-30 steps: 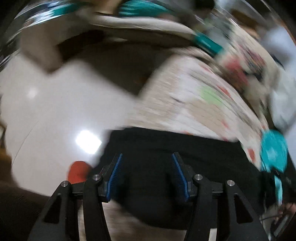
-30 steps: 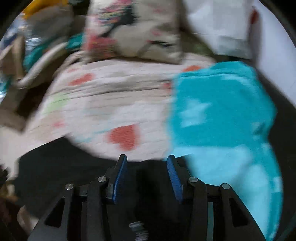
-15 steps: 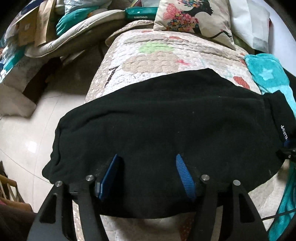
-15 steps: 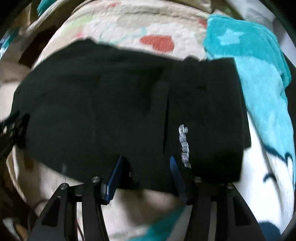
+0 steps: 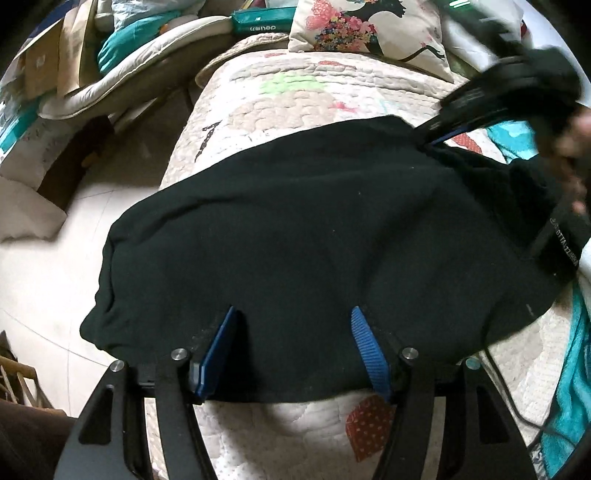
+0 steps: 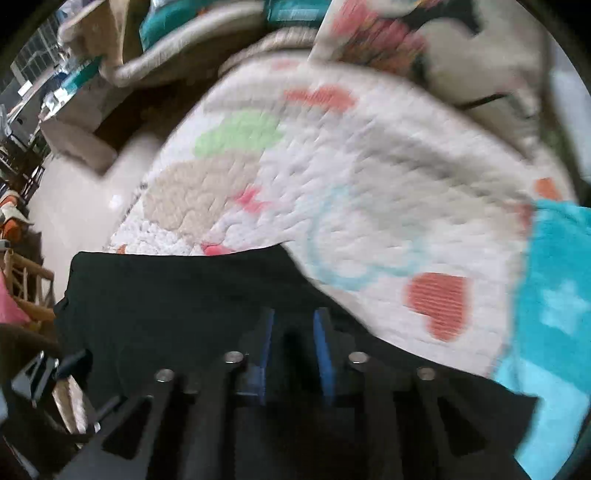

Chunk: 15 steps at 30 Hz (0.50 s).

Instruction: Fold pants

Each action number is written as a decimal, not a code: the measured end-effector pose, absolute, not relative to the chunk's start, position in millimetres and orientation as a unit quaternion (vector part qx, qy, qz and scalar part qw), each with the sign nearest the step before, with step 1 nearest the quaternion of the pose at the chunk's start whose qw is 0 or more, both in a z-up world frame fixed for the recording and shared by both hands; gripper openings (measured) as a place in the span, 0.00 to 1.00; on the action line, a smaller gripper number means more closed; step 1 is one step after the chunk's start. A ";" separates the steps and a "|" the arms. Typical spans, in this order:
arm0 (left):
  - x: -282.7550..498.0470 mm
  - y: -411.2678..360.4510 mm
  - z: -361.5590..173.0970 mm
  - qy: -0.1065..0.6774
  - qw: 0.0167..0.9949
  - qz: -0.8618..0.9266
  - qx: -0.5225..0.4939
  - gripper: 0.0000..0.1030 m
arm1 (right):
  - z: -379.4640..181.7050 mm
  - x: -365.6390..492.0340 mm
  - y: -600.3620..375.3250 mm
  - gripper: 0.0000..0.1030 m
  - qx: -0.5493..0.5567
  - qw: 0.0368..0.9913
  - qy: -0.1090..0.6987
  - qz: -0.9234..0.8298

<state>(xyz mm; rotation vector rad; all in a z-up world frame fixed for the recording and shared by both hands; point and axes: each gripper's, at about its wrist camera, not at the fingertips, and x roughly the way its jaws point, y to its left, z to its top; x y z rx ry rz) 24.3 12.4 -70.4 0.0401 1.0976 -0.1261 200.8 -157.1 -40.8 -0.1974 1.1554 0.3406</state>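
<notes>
The black pants point(image 5: 314, 236) lie folded across a quilted bed cover point(image 5: 295, 99), one end hanging over the left edge. My left gripper point(image 5: 291, 336) is open, its blue pads resting on the near edge of the pants. My right gripper point(image 5: 436, 138) shows in the left wrist view at the pants' far right corner near the waistband. In the right wrist view, which is blurred, the right gripper point(image 6: 293, 325) has its jaws narrowly apart with black pants fabric point(image 6: 177, 295) between and under them.
A floral pillow point(image 5: 369, 29) lies at the head of the bed. A teal star blanket point(image 6: 557, 295) covers the right side. A pale tiled floor point(image 5: 48, 280) is to the left, with cushions and boxes point(image 5: 110, 62) beyond it.
The right gripper moved from the pants' near edge to the far right corner and its jaws narrowed. The left gripper stayed open on the near edge.
</notes>
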 end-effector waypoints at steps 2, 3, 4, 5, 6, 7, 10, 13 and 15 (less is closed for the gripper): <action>23.6 11.1 -71.0 0.520 0.852 -0.059 0.024 0.62 | -54.6 223.4 -152.2 0.21 -0.095 0.811 0.559 0.144; 23.4 10.9 -70.6 0.519 0.852 -0.059 0.026 0.62 | -51.0 228.5 -153.4 0.22 -0.087 0.813 0.557 0.142; 23.5 10.8 -70.5 0.520 0.852 -0.059 0.027 0.62 | -46.7 233.2 -154.8 0.34 -0.086 0.820 0.549 0.134; 23.1 10.5 -70.2 0.520 0.851 -0.061 0.028 0.62 | -37.5 237.1 -156.0 0.44 -0.109 0.840 0.523 0.091; 22.1 10.6 -69.8 0.521 0.851 -0.063 0.028 0.62 | -31.6 237.0 -157.5 0.44 -0.125 0.850 0.507 0.061; 20.8 10.7 -69.0 0.523 0.849 -0.064 0.025 0.62 | -23.9 235.7 -161.2 0.46 -0.123 0.858 0.497 0.047; 13.0 17.2 -60.4 0.524 0.848 -0.084 -0.017 0.60 | -12.4 218.2 -163.3 0.46 -0.064 0.857 0.500 0.105; 4.6 19.4 -40.9 0.481 0.872 -0.089 -0.028 0.60 | -17.1 181.0 -147.0 0.46 -0.068 0.849 0.502 0.149; 6.0 21.0 -34.4 0.459 0.886 -0.070 -0.019 0.62 | -28.3 153.5 -144.9 0.46 -0.066 0.843 0.505 0.173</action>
